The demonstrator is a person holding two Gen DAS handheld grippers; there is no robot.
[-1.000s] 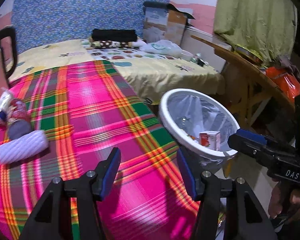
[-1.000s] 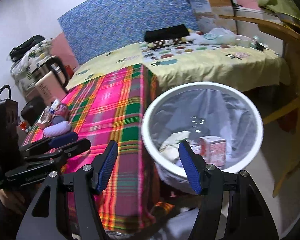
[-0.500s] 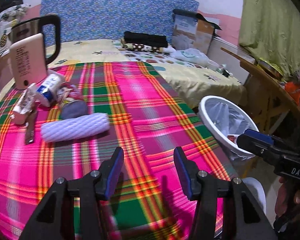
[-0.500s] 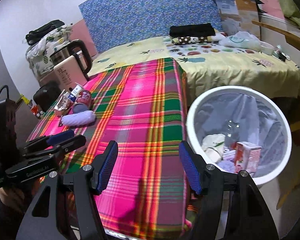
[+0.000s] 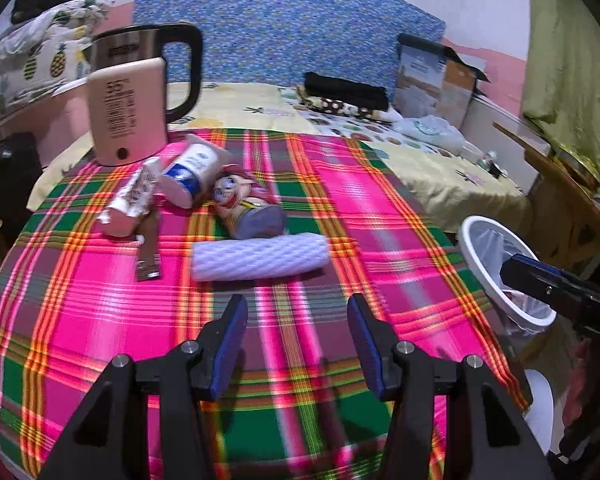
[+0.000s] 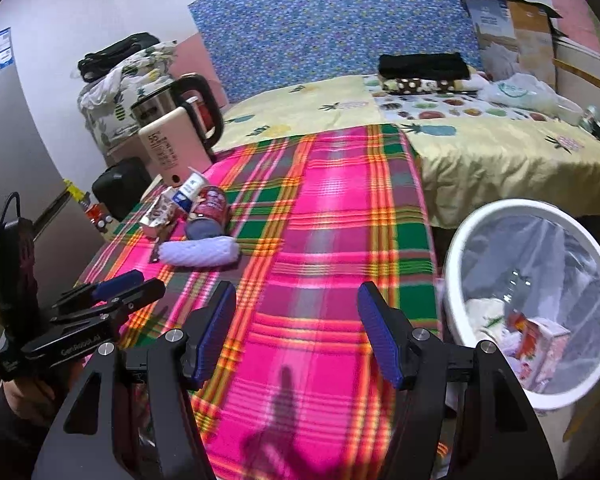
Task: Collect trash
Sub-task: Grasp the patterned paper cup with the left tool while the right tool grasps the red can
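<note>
On the plaid tablecloth (image 5: 100, 304) lie a white foam net sleeve (image 5: 260, 256), a can with a cartoon face (image 5: 246, 208), a white and blue cup (image 5: 192, 172), a crumpled carton (image 5: 130, 200) and a brown wrapper strip (image 5: 148, 256). My left gripper (image 5: 296, 340) is open and empty, just in front of the foam sleeve (image 6: 198, 253). My right gripper (image 6: 296, 332) is open and empty over the cloth's near right part, beside the white bin (image 6: 472, 232), which holds a small carton (image 6: 540, 344) and paper.
A pink kettle (image 5: 126, 114) and a steel kettle (image 5: 148, 42) stand at the table's far left. A bed (image 6: 480, 136) with a yellow sheet lies behind. A wooden table (image 5: 560, 184) stands at the right beyond the bin (image 5: 472, 240).
Both grippers have swung left, away from the bin and towards the trash pile. The foam sleeve and can now sit close ahead of my left gripper. Both stay open.
</note>
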